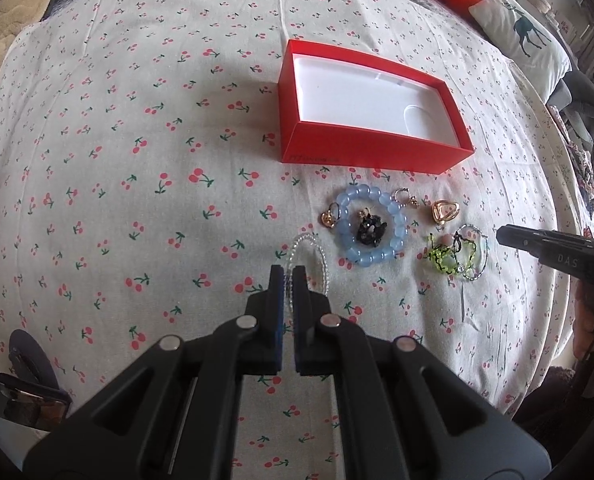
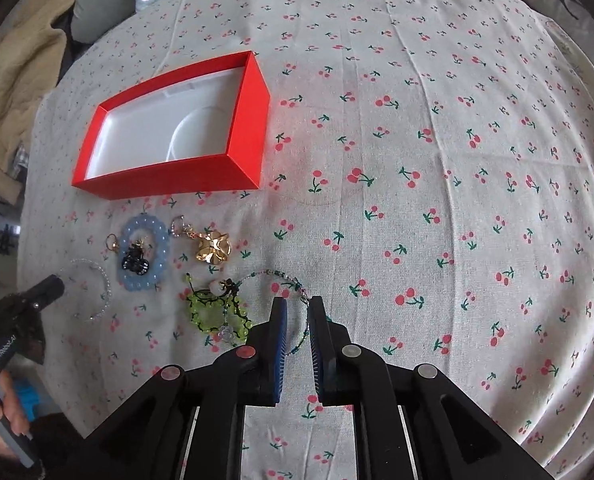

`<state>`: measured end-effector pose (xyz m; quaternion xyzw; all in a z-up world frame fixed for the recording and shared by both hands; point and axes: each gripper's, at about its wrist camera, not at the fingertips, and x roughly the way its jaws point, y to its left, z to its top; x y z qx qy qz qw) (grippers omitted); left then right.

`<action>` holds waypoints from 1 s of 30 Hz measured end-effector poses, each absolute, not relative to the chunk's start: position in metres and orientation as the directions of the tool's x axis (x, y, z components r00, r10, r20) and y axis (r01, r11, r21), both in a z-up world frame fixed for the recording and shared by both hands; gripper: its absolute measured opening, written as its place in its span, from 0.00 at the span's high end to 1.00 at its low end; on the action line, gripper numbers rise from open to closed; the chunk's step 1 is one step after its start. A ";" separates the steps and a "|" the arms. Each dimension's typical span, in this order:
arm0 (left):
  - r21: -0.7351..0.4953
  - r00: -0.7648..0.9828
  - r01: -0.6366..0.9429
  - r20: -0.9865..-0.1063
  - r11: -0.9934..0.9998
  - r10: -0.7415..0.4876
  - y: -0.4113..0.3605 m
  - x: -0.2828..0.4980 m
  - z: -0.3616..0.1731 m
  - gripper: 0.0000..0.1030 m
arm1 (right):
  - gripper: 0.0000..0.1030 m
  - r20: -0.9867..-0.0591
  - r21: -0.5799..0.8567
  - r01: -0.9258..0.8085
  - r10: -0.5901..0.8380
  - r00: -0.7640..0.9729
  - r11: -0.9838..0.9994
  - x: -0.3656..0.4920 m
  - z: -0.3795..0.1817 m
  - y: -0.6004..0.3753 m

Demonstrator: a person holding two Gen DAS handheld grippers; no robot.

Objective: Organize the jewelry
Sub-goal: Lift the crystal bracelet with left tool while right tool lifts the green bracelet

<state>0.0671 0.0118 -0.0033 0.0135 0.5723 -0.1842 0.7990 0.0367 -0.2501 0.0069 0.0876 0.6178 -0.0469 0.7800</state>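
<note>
Left wrist view: the left gripper point(image 1: 288, 276) is shown nearly closed, its pads pinching one side of the clear bead bracelet point(image 1: 311, 258) on the cherry-print cloth point(image 1: 117, 160); a thin loop lying flat is most easily caught by its edge. The red box point(image 1: 371, 152), open and with nothing in it, is set just beyond the jewelry, presumably as the destination. Between box and grippers are laid the blue bead bracelet point(image 1: 371, 228), with a black charm point(image 1: 371, 232) inside its ring, a gold ring point(image 1: 445, 212), small earrings point(image 1: 331, 218) and a green bead piece point(image 1: 451, 258). Right wrist view: the right gripper point(image 2: 299, 306) is held partly open, its fingers astride one arc of the thin bead chain point(image 2: 285, 280), apparently readied for a pinch; nothing is yet clamped.
</note>
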 end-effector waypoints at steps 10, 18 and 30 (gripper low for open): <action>-0.194 0.273 0.306 -0.920 0.932 -0.281 0.013 0.066 -0.004 0.96 | 0.37 -0.965 0.171 0.119 0.141 0.222 0.978 0.037 0.009 -0.228; -0.194 0.269 0.305 -0.922 0.932 -0.279 0.014 0.066 -0.005 0.96 | 0.69 -0.969 0.190 0.149 0.161 0.188 0.970 0.048 -0.014 -0.227; -0.207 0.290 0.305 -0.909 0.929 -0.298 0.017 0.061 0.005 0.96 | 0.92 -0.945 0.198 0.105 0.162 0.284 0.974 0.040 0.014 -0.220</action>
